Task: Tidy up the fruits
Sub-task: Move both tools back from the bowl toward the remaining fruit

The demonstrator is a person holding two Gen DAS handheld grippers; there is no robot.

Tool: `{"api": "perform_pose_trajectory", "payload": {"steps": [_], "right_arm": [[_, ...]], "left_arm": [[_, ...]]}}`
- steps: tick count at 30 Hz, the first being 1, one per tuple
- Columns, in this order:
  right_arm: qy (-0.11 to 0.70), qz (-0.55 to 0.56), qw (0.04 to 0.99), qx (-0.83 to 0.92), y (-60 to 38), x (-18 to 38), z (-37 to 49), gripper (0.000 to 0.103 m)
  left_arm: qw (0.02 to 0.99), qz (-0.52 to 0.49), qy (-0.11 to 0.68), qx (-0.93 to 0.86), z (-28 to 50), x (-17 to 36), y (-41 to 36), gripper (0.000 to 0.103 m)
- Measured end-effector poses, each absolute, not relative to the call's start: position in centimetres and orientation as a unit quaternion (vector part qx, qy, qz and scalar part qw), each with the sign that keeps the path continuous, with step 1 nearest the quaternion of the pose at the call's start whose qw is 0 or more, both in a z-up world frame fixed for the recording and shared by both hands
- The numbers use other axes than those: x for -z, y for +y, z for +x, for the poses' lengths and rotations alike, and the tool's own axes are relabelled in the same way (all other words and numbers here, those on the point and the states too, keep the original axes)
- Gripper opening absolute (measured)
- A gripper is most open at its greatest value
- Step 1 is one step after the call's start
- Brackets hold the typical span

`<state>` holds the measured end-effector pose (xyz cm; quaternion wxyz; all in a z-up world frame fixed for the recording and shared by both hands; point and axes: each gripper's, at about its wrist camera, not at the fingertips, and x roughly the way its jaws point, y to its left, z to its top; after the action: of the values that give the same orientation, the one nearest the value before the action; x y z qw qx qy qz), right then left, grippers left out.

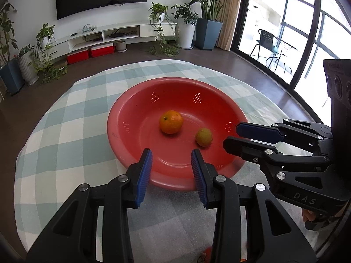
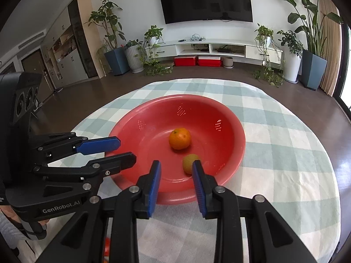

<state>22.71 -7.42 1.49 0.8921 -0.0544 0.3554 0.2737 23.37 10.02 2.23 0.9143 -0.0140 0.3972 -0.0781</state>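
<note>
A red perforated basin sits on the checked tablecloth. An orange lies near its middle, and a small yellow-green citrus fruit rests beside it. My left gripper hovers at the basin's near-left rim, its blue pads slightly apart with nothing between them. My right gripper hangs over the near-right rim, just short of the small fruit. Its jaws are drawn close and empty.
The green-and-white checked cloth covers a round table with brown floor around it. Something red-orange peeks out under the grippers at the near edge. Potted plants, a television and a low white cabinet line the far wall.
</note>
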Motion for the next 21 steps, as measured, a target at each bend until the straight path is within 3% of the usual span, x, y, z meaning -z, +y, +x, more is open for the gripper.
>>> {"api": "perform_pose_trajectory", "payload": {"steps": [12,21], "right_arm": [[0.331,-0.051,0.899,-0.283,-8.4,-2.8,17.8,0.038],[0.328,-0.071,0.900,-0.278,-9.2,-1.9,13.3,0.039]], "left_arm": [[0.925,-0.014,0.374,0.072,17.3,-4.0,10.0,0.038],[0.919,-0.022,0.388,0.063,12.0,-2.3,10.4,0.038]]}}
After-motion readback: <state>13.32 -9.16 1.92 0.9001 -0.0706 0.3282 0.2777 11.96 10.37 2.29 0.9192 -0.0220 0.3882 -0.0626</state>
